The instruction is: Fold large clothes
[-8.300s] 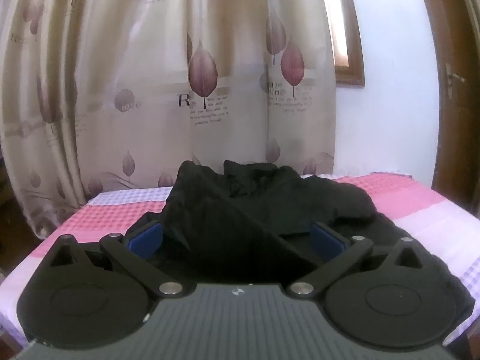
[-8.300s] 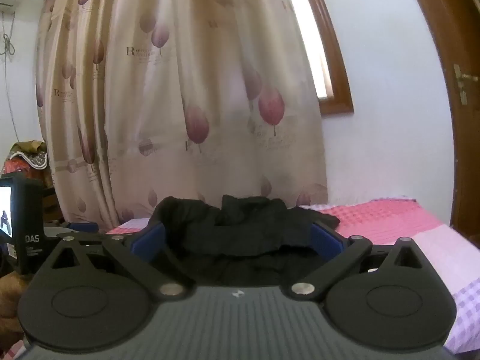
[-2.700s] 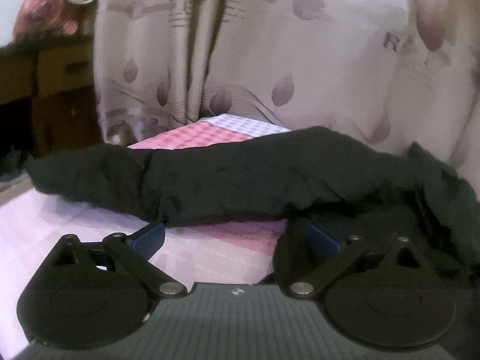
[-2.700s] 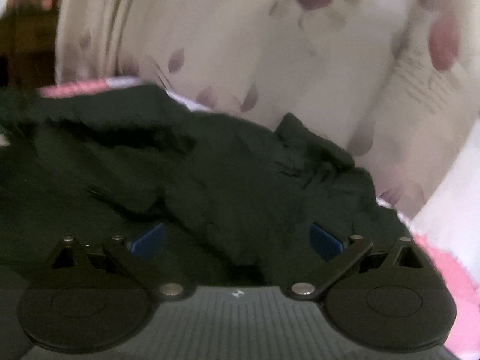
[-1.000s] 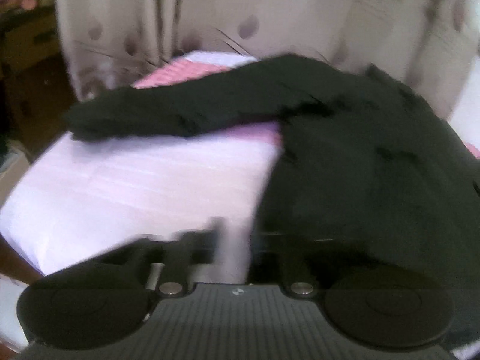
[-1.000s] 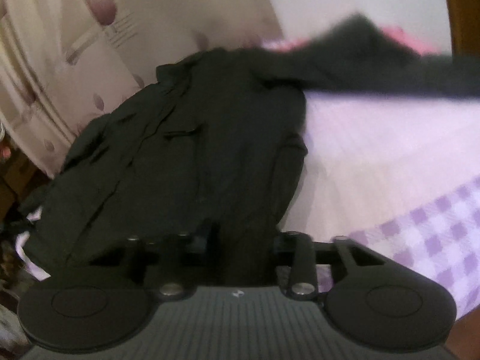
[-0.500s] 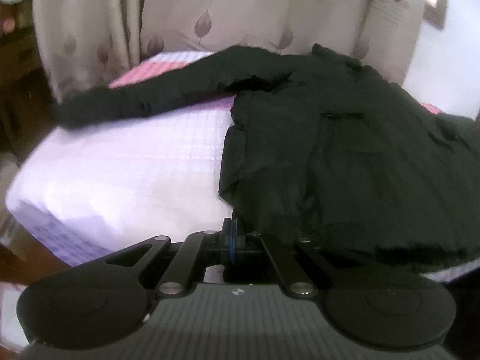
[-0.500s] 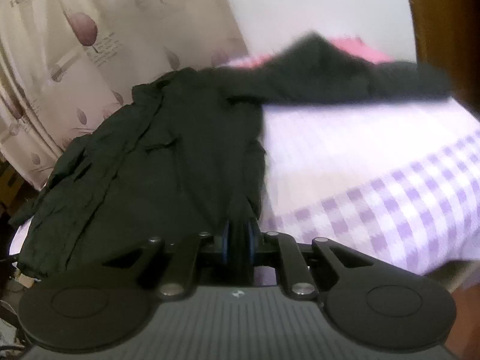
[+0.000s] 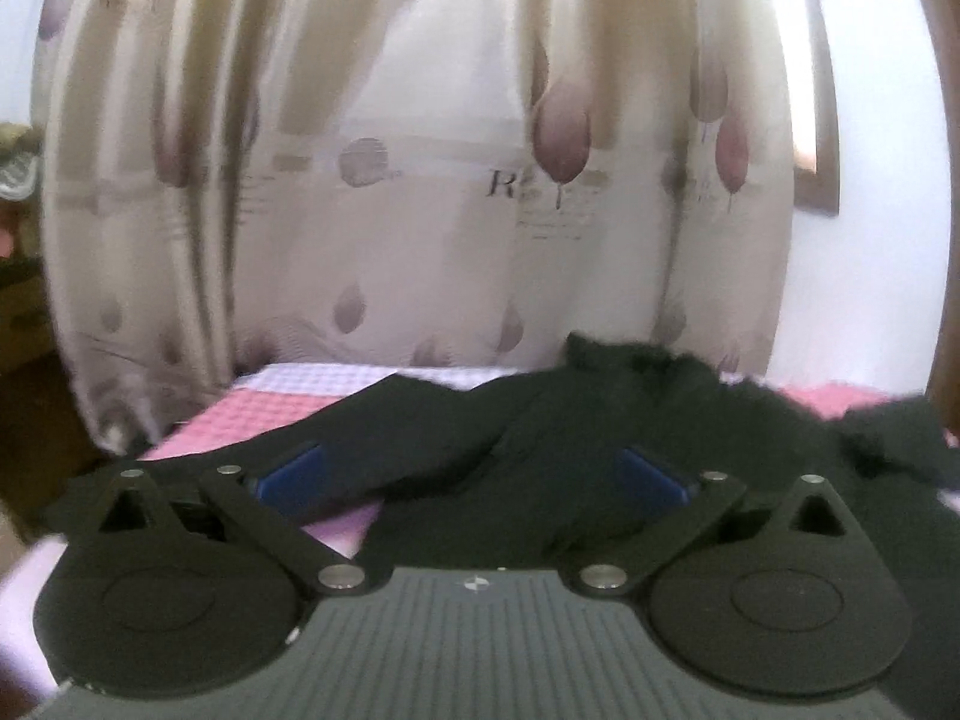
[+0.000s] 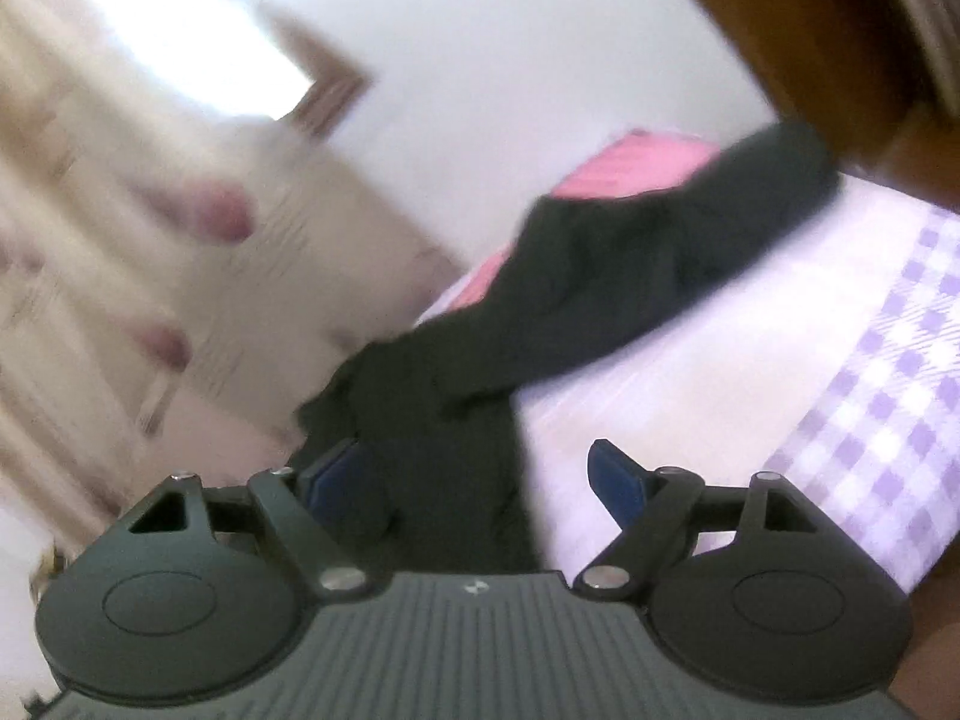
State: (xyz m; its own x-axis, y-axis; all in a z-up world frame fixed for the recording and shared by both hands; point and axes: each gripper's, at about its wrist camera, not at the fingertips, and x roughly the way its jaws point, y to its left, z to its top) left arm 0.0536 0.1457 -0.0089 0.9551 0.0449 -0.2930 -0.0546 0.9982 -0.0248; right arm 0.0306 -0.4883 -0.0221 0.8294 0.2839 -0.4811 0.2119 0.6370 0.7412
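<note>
Black jacket [image 9: 540, 456] spread on bed [image 10: 750, 372]; left gripper [image 9: 471, 471] and right gripper [image 10: 480, 474] fingers just opened wide, empty; next grasp should pinch one sleeve cuff squarely

Both tools share one build. The left gripper [image 9: 471, 474] has a grey body ribbed with fine lengthwise grooves and a small white diamond mark at the middle of its far edge. On either side sits a round black disc with a shallow circle pressed into it. Black link arms run from silver rivets near the body out to smaller silver screws, past triangular cut-outs. Its fingers [image 9: 288, 471] carry blue pads. The right gripper [image 10: 477, 477] shows the same ribbed grey body, black discs, silver rivets and blue-padded fingers [image 10: 615, 480].
</note>
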